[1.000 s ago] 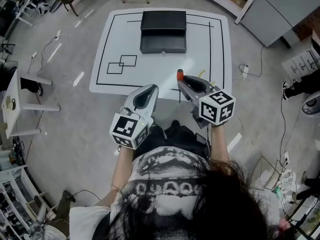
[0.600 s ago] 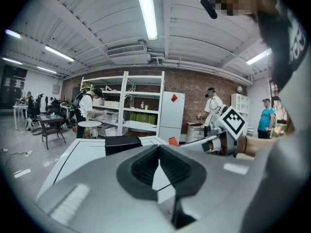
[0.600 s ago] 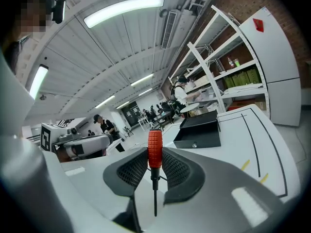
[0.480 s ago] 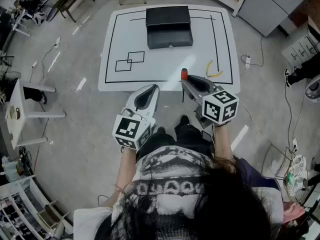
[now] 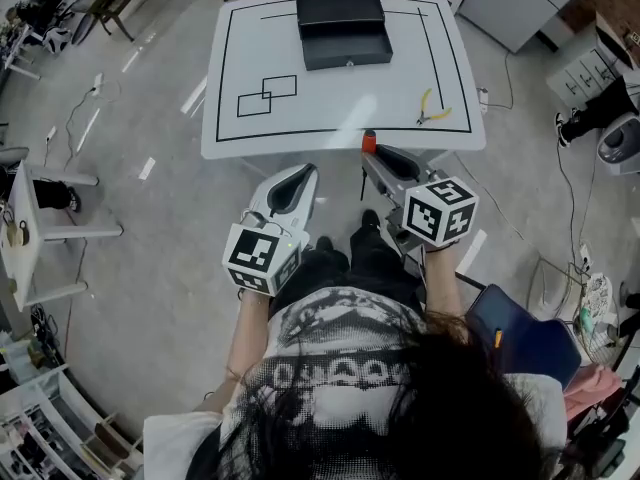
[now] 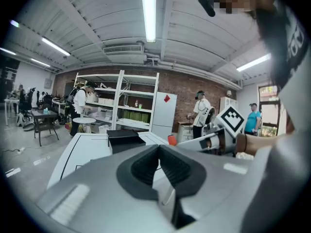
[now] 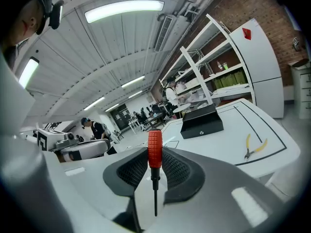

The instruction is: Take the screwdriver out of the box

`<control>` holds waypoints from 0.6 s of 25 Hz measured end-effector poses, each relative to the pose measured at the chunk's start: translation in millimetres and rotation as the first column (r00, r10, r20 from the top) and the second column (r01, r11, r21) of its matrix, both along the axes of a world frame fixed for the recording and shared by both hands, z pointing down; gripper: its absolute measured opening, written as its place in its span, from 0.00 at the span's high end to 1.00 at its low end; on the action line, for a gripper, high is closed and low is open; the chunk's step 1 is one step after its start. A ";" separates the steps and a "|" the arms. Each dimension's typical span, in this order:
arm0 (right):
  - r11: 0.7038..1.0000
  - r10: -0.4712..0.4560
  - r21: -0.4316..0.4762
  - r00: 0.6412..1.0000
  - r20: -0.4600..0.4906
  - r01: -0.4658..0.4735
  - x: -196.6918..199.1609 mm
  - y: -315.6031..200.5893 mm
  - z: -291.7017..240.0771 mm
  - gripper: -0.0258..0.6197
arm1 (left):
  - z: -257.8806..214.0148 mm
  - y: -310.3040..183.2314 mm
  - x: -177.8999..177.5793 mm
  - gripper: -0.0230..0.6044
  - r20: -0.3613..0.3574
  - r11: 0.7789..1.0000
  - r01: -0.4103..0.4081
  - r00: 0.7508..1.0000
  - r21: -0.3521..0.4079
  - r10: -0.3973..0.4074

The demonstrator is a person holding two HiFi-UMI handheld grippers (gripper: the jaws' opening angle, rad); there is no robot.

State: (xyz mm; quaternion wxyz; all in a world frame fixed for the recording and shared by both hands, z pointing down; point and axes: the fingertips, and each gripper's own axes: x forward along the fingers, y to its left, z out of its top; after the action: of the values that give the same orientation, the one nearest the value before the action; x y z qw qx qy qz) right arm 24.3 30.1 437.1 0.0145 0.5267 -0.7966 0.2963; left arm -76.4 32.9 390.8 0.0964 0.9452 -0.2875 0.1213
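Note:
My right gripper is shut on the screwdriver. Its red handle stands upright between the pads, and the thin shaft points down. The gripper hangs just off the near edge of the white table. The black box sits at the table's far side with its drawer pulled out, and it also shows as the box in the right gripper view. My left gripper is level with the right one, short of the table. Its pads meet with nothing between them.
Yellow-handled pliers lie near the table's right edge. Two overlapping squares are drawn on its left part. A blue seat stands at my right, a small white table at the left. Shelves and several people stand behind the table.
Both grippers have drawn back together from the table toward my body, the screwdriver still in the right one. The table and box now lie farther off, and the pliers have come into view.

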 end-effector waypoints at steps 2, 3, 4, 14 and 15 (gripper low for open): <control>1.000 0.014 0.001 1.000 -0.003 -0.014 -10.4 7.7 0.5 0.81 | 2.4 7.4 -9.7 0.96 -0.006 1.000 -0.016 1.000 -0.001 0.016; 1.000 0.021 0.002 1.000 -0.004 -0.021 -15.2 11.8 0.1 0.81 | 2.8 11.2 -13.8 0.96 -0.008 1.000 -0.024 1.000 0.000 0.024; 1.000 0.027 0.003 1.000 -0.004 -0.027 -19.6 16.1 -0.6 0.81 | 2.8 15.1 -17.3 0.96 -0.010 1.000 -0.031 0.999 0.001 0.031; 0.998 0.071 0.004 0.997 -0.023 -0.071 -44.3 48.3 -4.0 0.81 | -2.7 41.5 -34.5 0.96 -0.044 0.995 -0.096 0.994 0.013 0.097; 0.997 0.073 0.002 0.997 -0.027 -0.073 -45.4 50.2 -3.6 0.81 | -2.1 43.4 -35.7 0.96 -0.047 0.995 -0.099 0.994 0.012 0.099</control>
State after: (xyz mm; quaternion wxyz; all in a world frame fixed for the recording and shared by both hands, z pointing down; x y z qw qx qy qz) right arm -21.1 80.3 433.6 0.0142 0.5593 -0.7769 0.2888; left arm -112.1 76.3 388.7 0.0927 0.9613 -0.2384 0.1021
